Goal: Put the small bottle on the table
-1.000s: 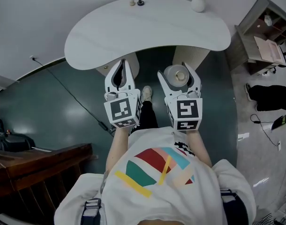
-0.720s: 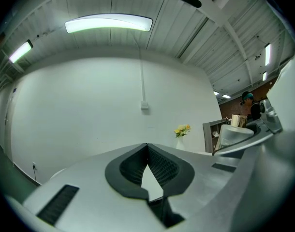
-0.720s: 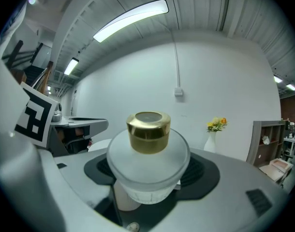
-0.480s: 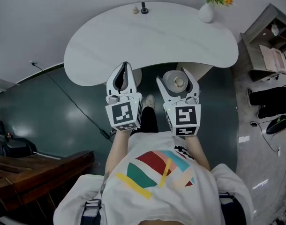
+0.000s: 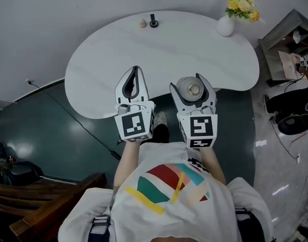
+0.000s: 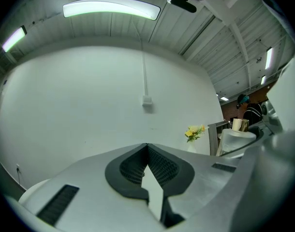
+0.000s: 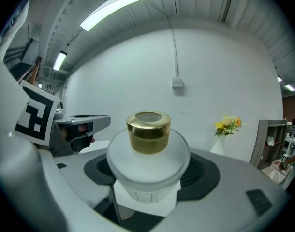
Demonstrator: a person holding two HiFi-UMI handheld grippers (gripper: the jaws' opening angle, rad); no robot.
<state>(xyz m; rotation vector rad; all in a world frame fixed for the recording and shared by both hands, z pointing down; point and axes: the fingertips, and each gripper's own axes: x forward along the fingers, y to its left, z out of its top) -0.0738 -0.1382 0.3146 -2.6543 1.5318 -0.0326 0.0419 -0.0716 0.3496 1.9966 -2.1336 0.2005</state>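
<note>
The right hand-held gripper [image 5: 191, 85] pinches the small bottle [image 5: 193, 89], frosted with a gold cap, upright at the near edge of the white counter [image 5: 194, 39]. At its 9 o'clock, the left hand-held gripper [image 5: 135, 70] is pressed together on nothing.

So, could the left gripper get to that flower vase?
Probably, at a stretch: the left gripper is empty and the table between lies bare, but the vase stands far right, beyond the right gripper.
</note>
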